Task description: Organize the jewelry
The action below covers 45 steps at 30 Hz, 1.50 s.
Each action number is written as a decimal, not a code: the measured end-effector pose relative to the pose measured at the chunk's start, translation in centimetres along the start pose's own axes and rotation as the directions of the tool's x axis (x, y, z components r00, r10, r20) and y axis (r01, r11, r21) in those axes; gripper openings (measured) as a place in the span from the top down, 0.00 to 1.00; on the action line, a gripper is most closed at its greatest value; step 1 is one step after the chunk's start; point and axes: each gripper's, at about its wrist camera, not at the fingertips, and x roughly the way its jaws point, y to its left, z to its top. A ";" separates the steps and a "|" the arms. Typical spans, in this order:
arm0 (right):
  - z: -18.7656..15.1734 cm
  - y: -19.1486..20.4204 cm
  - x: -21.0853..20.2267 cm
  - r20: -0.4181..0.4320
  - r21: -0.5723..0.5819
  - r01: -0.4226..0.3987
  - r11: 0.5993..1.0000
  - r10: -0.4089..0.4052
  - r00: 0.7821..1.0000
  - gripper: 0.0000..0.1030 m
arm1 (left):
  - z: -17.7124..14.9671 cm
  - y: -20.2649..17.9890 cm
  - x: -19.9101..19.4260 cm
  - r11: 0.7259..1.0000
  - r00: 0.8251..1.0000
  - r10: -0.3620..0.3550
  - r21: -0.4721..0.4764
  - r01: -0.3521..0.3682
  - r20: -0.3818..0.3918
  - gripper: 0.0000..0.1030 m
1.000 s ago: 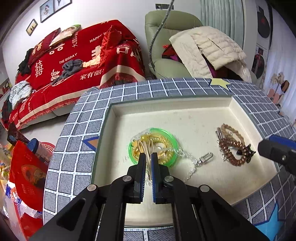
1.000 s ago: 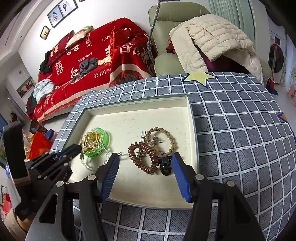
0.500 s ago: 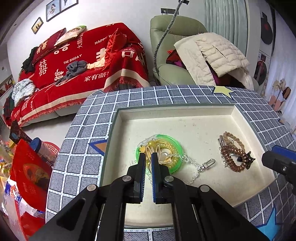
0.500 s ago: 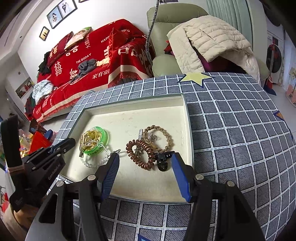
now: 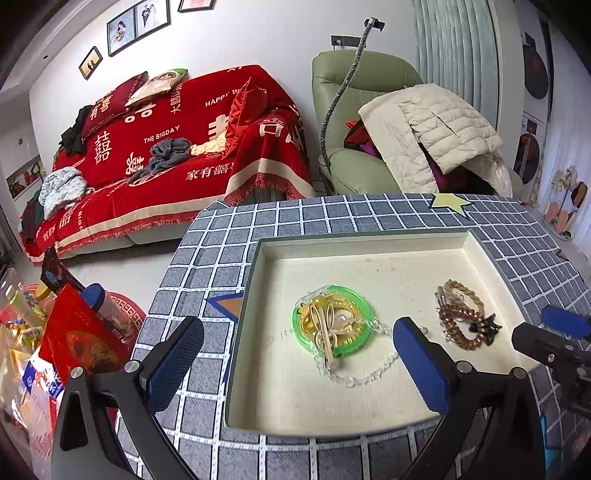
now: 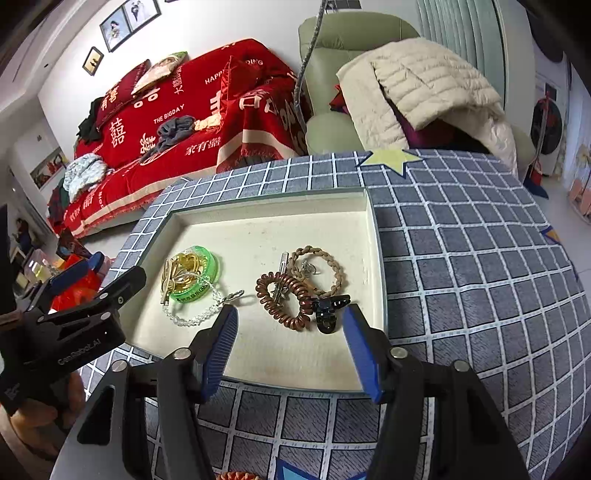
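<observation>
Red sofa throw [image 5: 177, 155]: "THE BIGDAY", "HAPPY", large cream Chinese characters including 囍.
Left gripper [image 6: 70, 343] body, right wrist view: "GenRobot.AI", partly legible.

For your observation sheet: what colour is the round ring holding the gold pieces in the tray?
Bright translucent green ring, clearest in the left wrist view.

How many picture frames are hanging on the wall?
4 show in the left view: small one far left, two together, one cut off at top. More may be hidden.
</observation>
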 end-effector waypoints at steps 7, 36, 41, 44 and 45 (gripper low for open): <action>-1.3 0.6 -2.6 0.110 -0.006 0.029 1.000 -0.028 0.994 0.13 | -2.0 0.0 -3.5 1.000 1.000 -0.005 0.013 0.004 0.027 0.00; -7.0 3.5 -8.5 0.193 -0.029 0.177 0.984 -0.169 0.967 0.13 | -7.5 0.9 -11.6 0.998 0.996 0.040 -0.054 -0.036 0.080 0.00; -7.3 3.8 -9.1 0.201 -0.039 0.181 0.983 -0.169 0.965 0.13 | -7.6 0.8 -12.1 0.998 0.996 0.035 -0.053 -0.031 0.082 0.00; -7.4 3.9 -9.3 0.205 -0.037 0.180 0.983 -0.169 0.964 0.13 | -7.6 0.8 -12.1 0.998 0.996 0.035 -0.053 -0.031 0.082 0.00; -7.4 4.0 -9.4 0.205 -0.036 0.180 0.983 -0.169 0.964 0.13 | -7.6 0.8 -12.2 0.998 0.996 0.036 -0.053 -0.031 0.081 0.00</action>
